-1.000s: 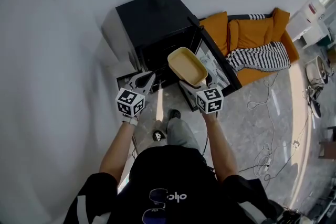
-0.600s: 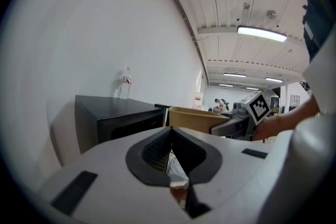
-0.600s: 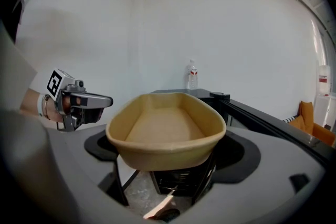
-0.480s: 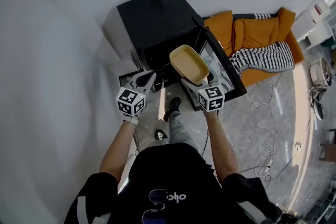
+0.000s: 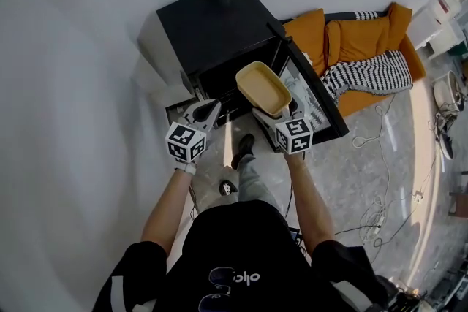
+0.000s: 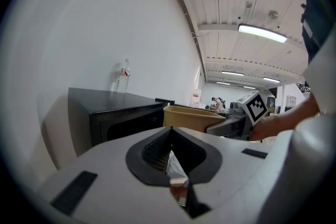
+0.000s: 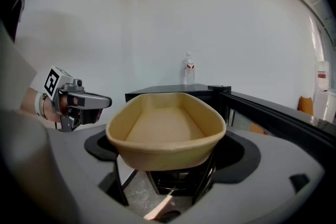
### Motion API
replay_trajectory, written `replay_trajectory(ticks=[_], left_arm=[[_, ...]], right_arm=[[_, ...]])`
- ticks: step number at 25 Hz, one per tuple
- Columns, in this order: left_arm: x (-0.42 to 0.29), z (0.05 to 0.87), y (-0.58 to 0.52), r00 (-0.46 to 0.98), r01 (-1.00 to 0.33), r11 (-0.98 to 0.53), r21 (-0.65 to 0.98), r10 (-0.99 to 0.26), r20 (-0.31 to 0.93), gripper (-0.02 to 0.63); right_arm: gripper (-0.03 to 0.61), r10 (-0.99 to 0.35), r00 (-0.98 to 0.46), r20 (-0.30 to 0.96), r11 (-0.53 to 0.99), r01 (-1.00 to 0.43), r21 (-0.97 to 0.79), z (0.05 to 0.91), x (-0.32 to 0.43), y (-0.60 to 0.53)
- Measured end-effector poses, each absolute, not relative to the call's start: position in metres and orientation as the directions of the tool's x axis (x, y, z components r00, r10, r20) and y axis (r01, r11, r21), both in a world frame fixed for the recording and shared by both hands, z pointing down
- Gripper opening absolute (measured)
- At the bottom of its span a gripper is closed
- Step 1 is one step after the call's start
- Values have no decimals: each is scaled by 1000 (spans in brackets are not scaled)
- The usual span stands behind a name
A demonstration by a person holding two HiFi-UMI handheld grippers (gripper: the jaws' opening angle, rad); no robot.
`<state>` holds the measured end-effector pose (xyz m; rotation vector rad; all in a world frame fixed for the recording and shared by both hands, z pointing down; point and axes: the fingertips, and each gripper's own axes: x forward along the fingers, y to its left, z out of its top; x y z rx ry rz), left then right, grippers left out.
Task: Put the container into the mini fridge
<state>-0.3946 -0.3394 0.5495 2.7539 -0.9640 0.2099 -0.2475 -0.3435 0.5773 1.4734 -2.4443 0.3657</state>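
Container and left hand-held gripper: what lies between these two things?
Nothing: the head view shows a bare gap between the left hand-held gripper and the container, with the open mini fridge beyond it.

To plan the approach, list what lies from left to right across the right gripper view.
left gripper → container → fridge door
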Motion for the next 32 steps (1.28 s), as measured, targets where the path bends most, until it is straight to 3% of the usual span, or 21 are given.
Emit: replay_trajectory(ticks=[18, 32], left_arm=[[-389, 618, -321, 780, -621, -753, 220, -565, 268, 8], [-382, 625, -327, 788, -611, -760, 219, -560, 254, 8]], right_arm=[[531, -789, -463, 403, 457, -882, -118, 654, -261, -338], [531, -783, -468, 411, 469, -877, -106, 678, -266, -355]])
